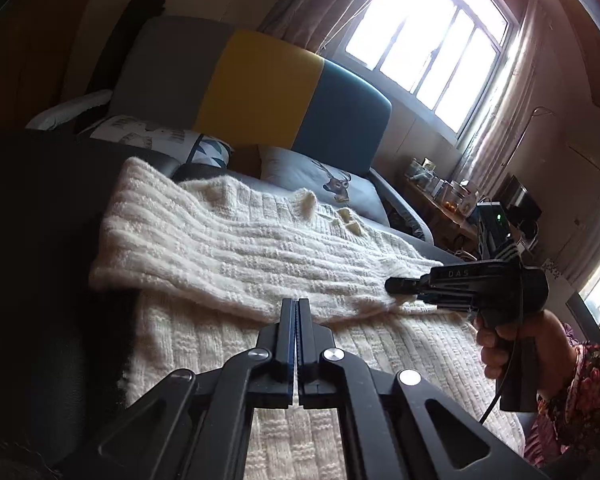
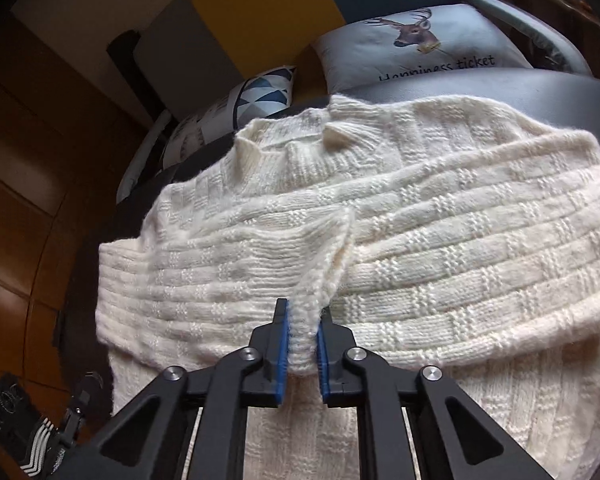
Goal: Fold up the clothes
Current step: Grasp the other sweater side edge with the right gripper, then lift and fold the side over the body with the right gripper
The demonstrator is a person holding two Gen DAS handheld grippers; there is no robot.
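Cream knit sweater (image 2: 420,240) spread flat, sleeve cuff pinched in right hand-held gripper (image 2: 303,320), left hand-held gripper (image 1: 297,304) closed empty above it

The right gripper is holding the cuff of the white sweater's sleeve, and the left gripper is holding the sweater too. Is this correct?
Not quite. The right gripper does hold the sleeve cuff of the sweater, as the right wrist view shows. But the left gripper holds nothing: in the left wrist view its fingers are shut together above the sweater with no fabric between them.

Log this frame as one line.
task: fold clothes | right claw: shut on cream knitted sweater sleeve cuff | left claw: shut, empty
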